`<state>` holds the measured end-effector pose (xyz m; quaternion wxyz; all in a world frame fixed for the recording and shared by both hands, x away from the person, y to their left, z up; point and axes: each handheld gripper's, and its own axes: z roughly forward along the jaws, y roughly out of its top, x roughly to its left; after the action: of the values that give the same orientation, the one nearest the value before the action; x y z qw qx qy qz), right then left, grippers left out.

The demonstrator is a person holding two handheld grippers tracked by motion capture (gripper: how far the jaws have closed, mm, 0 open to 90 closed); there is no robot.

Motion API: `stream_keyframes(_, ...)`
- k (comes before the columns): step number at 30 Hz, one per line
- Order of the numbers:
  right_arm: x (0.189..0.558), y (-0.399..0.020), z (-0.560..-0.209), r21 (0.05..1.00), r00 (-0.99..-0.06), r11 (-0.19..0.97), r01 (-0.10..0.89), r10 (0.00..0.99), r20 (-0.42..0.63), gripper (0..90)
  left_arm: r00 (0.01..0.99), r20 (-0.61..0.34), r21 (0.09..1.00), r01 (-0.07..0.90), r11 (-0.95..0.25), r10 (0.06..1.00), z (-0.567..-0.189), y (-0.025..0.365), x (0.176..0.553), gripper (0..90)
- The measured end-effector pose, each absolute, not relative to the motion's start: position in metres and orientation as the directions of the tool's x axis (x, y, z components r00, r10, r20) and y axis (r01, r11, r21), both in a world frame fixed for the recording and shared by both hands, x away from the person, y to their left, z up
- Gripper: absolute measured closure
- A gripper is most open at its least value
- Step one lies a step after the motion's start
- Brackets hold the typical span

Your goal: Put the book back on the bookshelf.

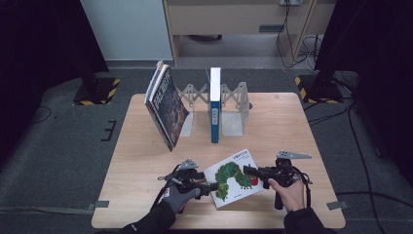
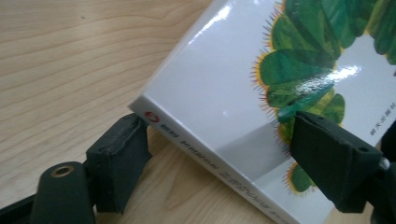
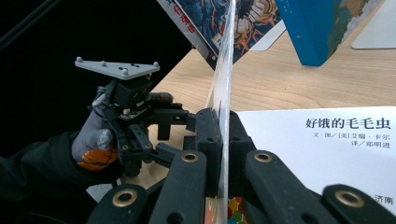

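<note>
A white picture book (image 1: 233,178) with a green caterpillar on its cover lies near the table's front edge. My left gripper (image 1: 213,186) is at the book's left side. In the left gripper view the jaws of my left gripper (image 2: 215,133) straddle the spine corner of the book (image 2: 224,84), one beside the spine and one over the cover, open and not pressing. My right gripper (image 1: 247,170) comes in from the book's right. Seen close, my right gripper (image 3: 223,126) is shut on a thin glossy leaf of the book, edge-on, with a white titled page (image 3: 336,154) beside it.
At the back of the wooden table (image 1: 146,161) a blue book (image 1: 215,105) stands upright between grey metal bookends (image 1: 234,112). Dark illustrated books (image 1: 165,105) lean to its left. The person's gloved left hand (image 3: 93,140) holds the other gripper.
</note>
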<state>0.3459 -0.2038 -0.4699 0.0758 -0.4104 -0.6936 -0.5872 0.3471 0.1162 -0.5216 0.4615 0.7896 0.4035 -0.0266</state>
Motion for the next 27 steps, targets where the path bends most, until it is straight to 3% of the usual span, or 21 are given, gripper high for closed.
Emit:
stream_keyframes(8,0.347,-0.205,-0.474,0.75,-0.642,-0.028,0.661,0.496,0.585,88.2,0.674,-0.48,0.689,0.686,-0.234,0.562,-0.531,0.111,0.352,13.4)
stream_keyframes(15,0.349,-0.207,-0.479,0.748,-0.624,0.001,0.663,0.553,0.552,84.5,0.657,-0.511,0.671,0.708,-0.22,0.554,-0.535,0.11,0.354,15.6)
stream_keyframes(23,0.349,-0.204,-0.487,0.756,-0.606,0.075,0.65,0.652,0.456,71.7,0.651,-0.502,0.663,0.712,-0.23,0.569,-0.534,0.111,0.353,22.9)
stream_keyframes(27,0.35,-0.201,-0.494,0.731,-0.598,0.13,0.67,0.679,0.427,62.7,0.668,-0.482,0.679,0.694,-0.24,0.567,-0.529,0.11,0.35,31.2)
